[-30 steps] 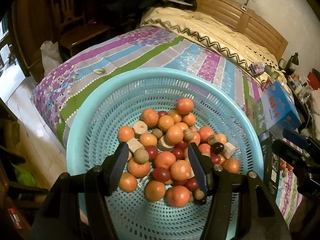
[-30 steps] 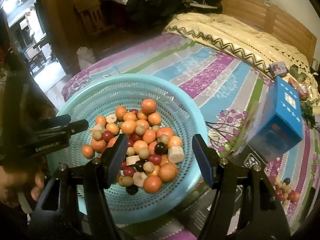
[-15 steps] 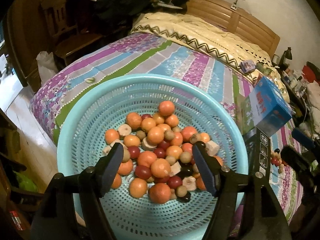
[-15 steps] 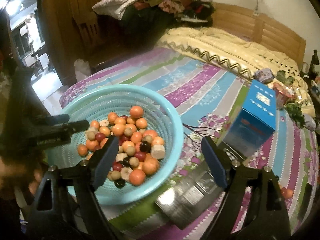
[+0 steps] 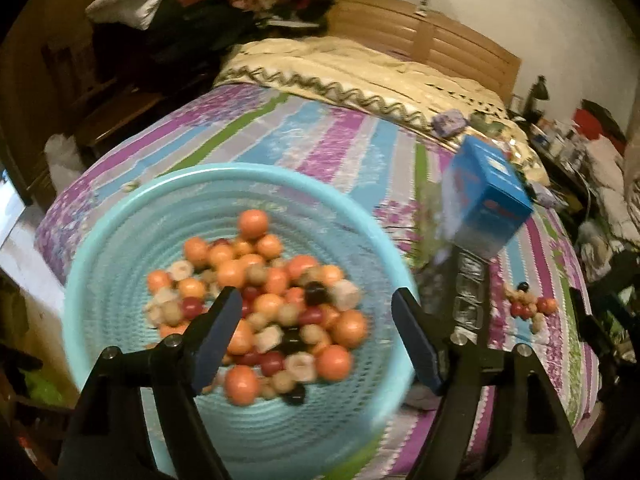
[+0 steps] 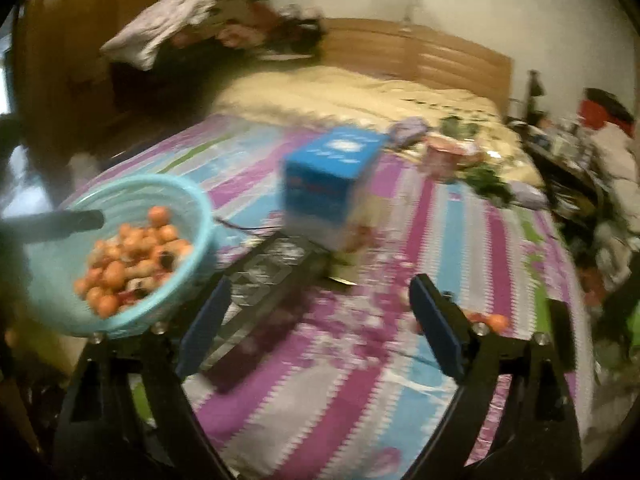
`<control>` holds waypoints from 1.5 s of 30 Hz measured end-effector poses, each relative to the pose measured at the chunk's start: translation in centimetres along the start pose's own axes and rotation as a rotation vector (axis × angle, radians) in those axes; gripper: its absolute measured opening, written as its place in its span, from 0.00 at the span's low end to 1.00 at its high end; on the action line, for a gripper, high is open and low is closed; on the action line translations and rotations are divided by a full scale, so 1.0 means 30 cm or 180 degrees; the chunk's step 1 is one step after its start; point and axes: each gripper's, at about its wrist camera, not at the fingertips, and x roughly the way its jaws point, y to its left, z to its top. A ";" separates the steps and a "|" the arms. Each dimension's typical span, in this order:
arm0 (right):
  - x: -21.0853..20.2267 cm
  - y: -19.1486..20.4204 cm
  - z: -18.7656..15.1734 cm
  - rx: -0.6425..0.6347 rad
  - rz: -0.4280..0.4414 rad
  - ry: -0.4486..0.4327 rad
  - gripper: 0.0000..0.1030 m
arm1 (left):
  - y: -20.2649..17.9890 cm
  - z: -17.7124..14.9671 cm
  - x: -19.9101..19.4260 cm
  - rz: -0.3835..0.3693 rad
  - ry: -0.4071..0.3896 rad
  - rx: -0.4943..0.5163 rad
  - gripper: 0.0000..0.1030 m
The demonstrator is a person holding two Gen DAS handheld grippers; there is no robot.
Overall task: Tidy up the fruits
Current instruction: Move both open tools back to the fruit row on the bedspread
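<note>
Two grippers, both empty, both w/ jaws spread wide. Left gripper [image 5: 318,336] hangs over the near half of the turquoise basket [image 5: 120,216]; its blue pads stand well apart, nothing clamped, nothing touching them. Jaws have just been opening, no fruit between them at pad level, the pile just shows thru the gap below. Fruit pile [image 5: 264,304] sits in the basket bottom: orange balls, dark red ones, a few black, some pale beige chunks, all blurry. Basket rests on the striped bedspread [image 5: 328,148] near the bed's foot end.

Right gripper [image 6: 316,320] is off to the side of the basket, over the bedspread [image 6: 460,216], jaws even wider, also just been opening, empty. Between its pads you see only a dark tray-like thing [image 6: 264,276] lying flat on the cover; can't tell what it is, too smeared. Basket [image 6: 192,200] shows at left in that view w/ the fruit [image 6: 128,260] inside, and the left gripper's dark finger [image 6: 76,220] pokes in above its rim.

Blue box [image 5: 486,204] stands tilted on the bed just beyond the dark tray, right of the basket. Small cluster of loose fruit [image 5: 528,306] lies on the cover further right, apart from the basket. Cream quilt [image 5: 360,68] bunched near the wood headboard [image 5: 440,44]. Whole right view is motion-blurred.
</note>
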 end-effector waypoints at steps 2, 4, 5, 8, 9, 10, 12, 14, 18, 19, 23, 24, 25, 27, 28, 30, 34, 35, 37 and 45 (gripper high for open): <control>-0.010 -0.044 -0.010 0.0046 -0.0157 -0.0011 0.96 | -0.065 -0.009 0.009 -0.0104 0.0008 0.0059 0.78; -0.017 -0.082 -0.025 0.0086 -0.0300 -0.0007 0.96 | -0.132 -0.021 0.017 -0.0201 0.0039 0.0141 0.79; -0.021 -0.105 -0.036 0.0110 -0.0341 0.0008 0.96 | -0.156 -0.024 0.021 -0.0237 0.0057 0.0181 0.79; -0.036 -0.163 -0.070 0.0187 -0.0461 0.0029 0.97 | -0.239 -0.041 0.024 -0.0329 0.0109 0.0324 0.79; -0.041 -0.180 -0.079 0.0207 -0.0490 0.0035 0.97 | -0.260 -0.044 0.027 -0.0347 0.0122 0.0354 0.79; -0.045 -0.195 -0.086 0.0226 -0.0512 0.0043 0.97 | -0.284 -0.048 0.026 -0.0363 0.0131 0.0390 0.79; -0.055 -0.228 -0.100 0.0272 -0.0570 0.0053 0.97 | -0.315 -0.053 0.023 -0.0373 0.0134 0.0436 0.79; -0.060 -0.252 -0.108 0.0304 -0.0592 0.0060 0.97 | -0.344 -0.054 0.017 -0.0380 0.0130 0.0479 0.79; -0.079 -0.297 -0.123 0.0362 -0.0640 0.0043 0.98 | -0.393 -0.054 0.005 -0.0394 0.0108 0.0546 0.79; -0.080 -0.309 -0.127 0.0374 -0.0649 0.0042 0.98 | -0.405 -0.056 0.001 -0.0393 0.0101 0.0566 0.79; -0.086 -0.344 -0.139 0.0413 -0.0676 0.0047 0.98 | -0.459 -0.064 -0.008 -0.0395 0.0099 0.0656 0.79; -0.087 -0.351 -0.142 0.0414 -0.0684 0.0047 0.98 | -0.470 -0.064 -0.009 -0.0395 0.0098 0.0676 0.79; -0.086 -0.359 -0.144 0.0419 -0.0681 0.0045 0.98 | -0.482 -0.065 -0.011 -0.0395 0.0099 0.0698 0.79; -0.087 -0.374 -0.149 0.0442 -0.0672 0.0047 0.98 | -0.507 -0.069 -0.013 -0.0396 0.0100 0.0743 0.79; -0.087 -0.381 -0.151 0.0449 -0.0666 0.0046 0.98 | -0.522 -0.070 -0.013 -0.0391 0.0101 0.0775 0.79; -0.084 -0.396 -0.156 0.0463 -0.0657 0.0046 0.98 | -0.547 -0.073 -0.009 -0.0388 0.0109 0.0821 0.79; -0.071 -0.439 -0.181 0.0526 -0.0624 0.0067 0.98 | -0.610 -0.082 0.007 -0.0433 0.0123 0.0918 0.79; -0.068 -0.454 -0.191 0.0556 -0.0600 0.0066 0.98 | -0.636 -0.088 0.014 -0.0494 0.0117 0.0954 0.79; -0.060 -0.496 -0.222 0.0626 -0.0521 0.0071 0.98 | -0.693 -0.105 0.031 -0.0687 0.0111 0.1046 0.81; 0.031 -0.688 -0.397 0.0978 -0.0407 0.0407 0.93 | -0.917 -0.228 0.302 -0.1458 0.0525 0.1124 0.82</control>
